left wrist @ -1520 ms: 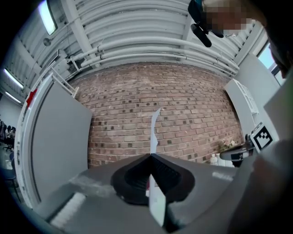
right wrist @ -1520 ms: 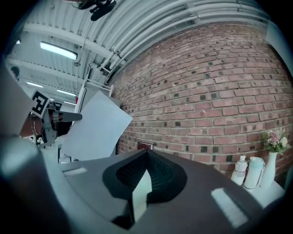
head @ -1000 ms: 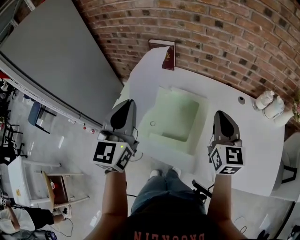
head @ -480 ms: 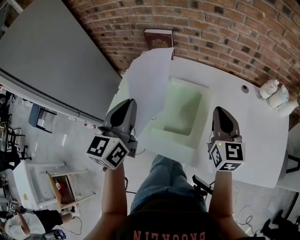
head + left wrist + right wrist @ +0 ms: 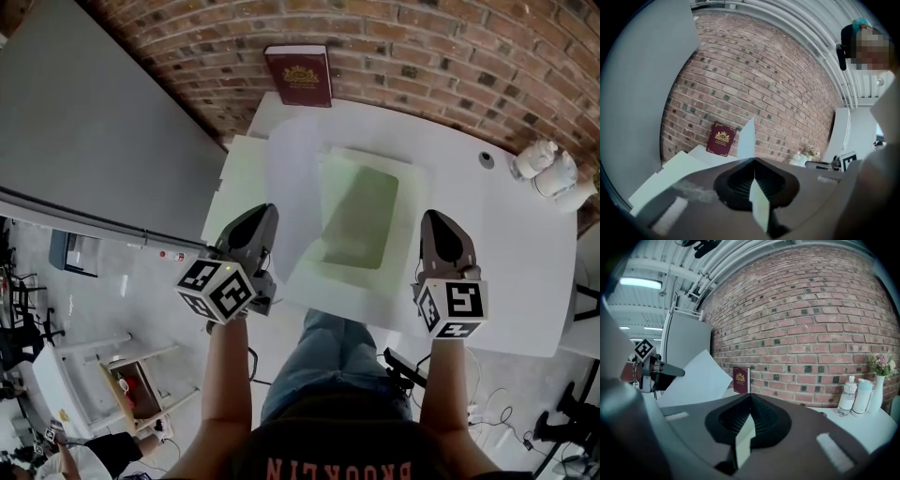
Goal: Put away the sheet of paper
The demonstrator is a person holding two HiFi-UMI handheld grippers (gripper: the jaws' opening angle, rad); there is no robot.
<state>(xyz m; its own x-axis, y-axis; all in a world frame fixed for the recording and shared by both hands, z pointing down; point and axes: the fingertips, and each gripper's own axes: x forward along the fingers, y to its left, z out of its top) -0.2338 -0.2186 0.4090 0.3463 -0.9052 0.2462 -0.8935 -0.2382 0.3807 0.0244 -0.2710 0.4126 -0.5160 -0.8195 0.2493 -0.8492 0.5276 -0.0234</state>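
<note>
A white sheet of paper (image 5: 292, 192) hangs over the left half of an open pale green folder (image 5: 361, 220) on the white table (image 5: 511, 281). My left gripper (image 5: 266, 216) is shut on the sheet's near edge. In the left gripper view the sheet (image 5: 747, 139) runs edge-on through the closed left gripper (image 5: 753, 160). My right gripper (image 5: 434, 219) is at the folder's right side. In the right gripper view the right gripper (image 5: 750, 397) is shut on a pale green strip of the folder (image 5: 743, 439). That view also shows the sheet (image 5: 696, 378) raised at the left.
A dark red book (image 5: 298, 75) leans upright against the brick wall at the table's far edge. White bottles and a vase (image 5: 546, 173) stand at the far right corner. A small round hole (image 5: 486, 159) is in the tabletop. The table's left edge drops to the floor.
The sheet has come down from standing up near the book and now lies lower across the folder's left side. Both grippers have stayed shut and nearly in place.
</note>
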